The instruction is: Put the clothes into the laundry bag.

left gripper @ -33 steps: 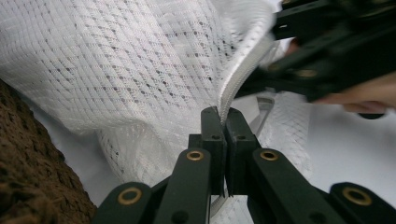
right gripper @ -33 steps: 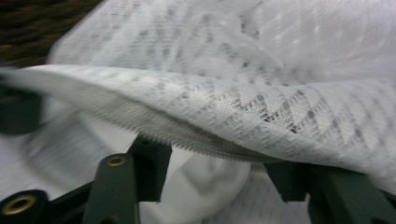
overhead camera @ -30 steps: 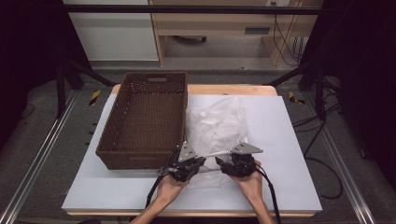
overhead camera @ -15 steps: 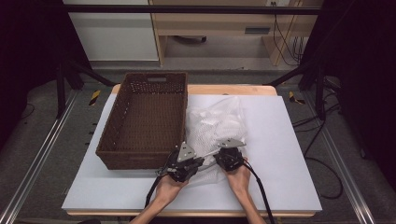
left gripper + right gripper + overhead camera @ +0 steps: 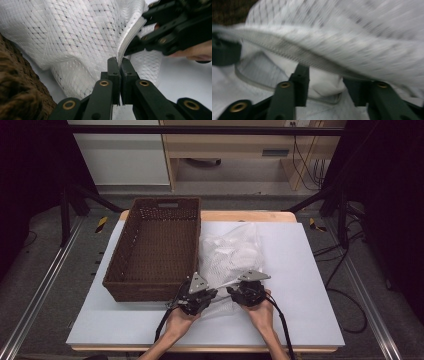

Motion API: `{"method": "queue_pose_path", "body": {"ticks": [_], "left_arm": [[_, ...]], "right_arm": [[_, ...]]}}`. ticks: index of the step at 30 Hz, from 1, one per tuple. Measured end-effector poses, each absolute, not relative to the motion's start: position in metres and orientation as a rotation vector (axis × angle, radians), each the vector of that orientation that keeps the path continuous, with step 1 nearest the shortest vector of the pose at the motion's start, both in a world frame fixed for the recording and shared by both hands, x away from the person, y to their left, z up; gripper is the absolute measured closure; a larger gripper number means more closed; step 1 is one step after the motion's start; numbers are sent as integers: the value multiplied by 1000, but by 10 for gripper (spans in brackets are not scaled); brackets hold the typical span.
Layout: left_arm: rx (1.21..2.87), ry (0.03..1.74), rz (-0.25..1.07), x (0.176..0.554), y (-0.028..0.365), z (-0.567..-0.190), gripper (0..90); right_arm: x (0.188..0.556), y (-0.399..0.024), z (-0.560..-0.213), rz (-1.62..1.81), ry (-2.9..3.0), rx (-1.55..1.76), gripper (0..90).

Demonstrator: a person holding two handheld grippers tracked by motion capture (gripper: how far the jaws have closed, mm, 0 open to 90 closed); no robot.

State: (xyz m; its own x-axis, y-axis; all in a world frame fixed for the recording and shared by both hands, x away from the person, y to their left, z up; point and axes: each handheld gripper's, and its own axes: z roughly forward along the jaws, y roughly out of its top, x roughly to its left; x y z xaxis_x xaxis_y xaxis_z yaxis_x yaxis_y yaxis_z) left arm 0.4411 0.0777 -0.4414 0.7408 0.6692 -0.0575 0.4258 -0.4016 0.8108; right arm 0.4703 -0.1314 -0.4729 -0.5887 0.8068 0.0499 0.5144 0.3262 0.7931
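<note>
Mesh bag (image 5: 231, 254) edge clamped in left jaws, right jaws parted.

surface: white table (image 5: 310, 285) | on it: wicker basket (image 5: 155, 250), mesh bag (image 5: 232, 252)

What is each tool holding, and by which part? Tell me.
The left tool pinches the white mesh bag by its zipper edge. The right tool, jaws apart and just opening, grips nothing.

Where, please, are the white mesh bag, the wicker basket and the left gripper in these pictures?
white mesh bag (image 5: 232, 251), high view, middle of its netting.
wicker basket (image 5: 116, 275), high view, its left wall.
left gripper (image 5: 119, 65), left gripper view, between its fingertips, shut on the bag's zipper edge.
</note>
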Motion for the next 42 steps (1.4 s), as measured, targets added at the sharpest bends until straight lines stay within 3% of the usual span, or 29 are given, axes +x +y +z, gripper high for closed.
{"method": "queue_pose_path", "body": {"ticks": [2, 5, 16, 21, 23, 25, 28, 29, 40, 42], "left_arm": [[2055, 826, 347, 442, 79, -441, 872], [2054, 826, 344, 442, 78, -441, 872], [2066, 821, 347, 440, 78, -443, 872], [2064, 826, 346, 440, 77, -445, 872], [2065, 826, 347, 440, 77, -445, 871], [2065, 824, 352, 440, 77, -444, 871], [2060, 826, 354, 440, 79, -443, 871], [2060, 826, 354, 439, 80, -443, 872], [2072, 820, 353, 439, 80, -445, 871], [2081, 820, 351, 439, 78, -447, 870]], "right_arm": [[472, -127, -478, 1106, 2270, 1146, 801], [477, -120, -482, 1124, 2278, 1155, 888], [495, -122, -483, 1086, 2045, 1281, 867], [474, -133, -473, 1200, 2126, 1221, 583], [464, -133, -470, 1215, 2165, 1162, 569], [458, -129, -469, 1230, 2210, 1124, 625], [458, -118, -475, 1175, 2300, 1113, 872], [461, -114, -479, 1140, 2315, 1118, 900], [490, -117, -487, 1063, 2133, 1295, 900], [480, -124, -482, 1094, 2148, 1276, 834]]}}
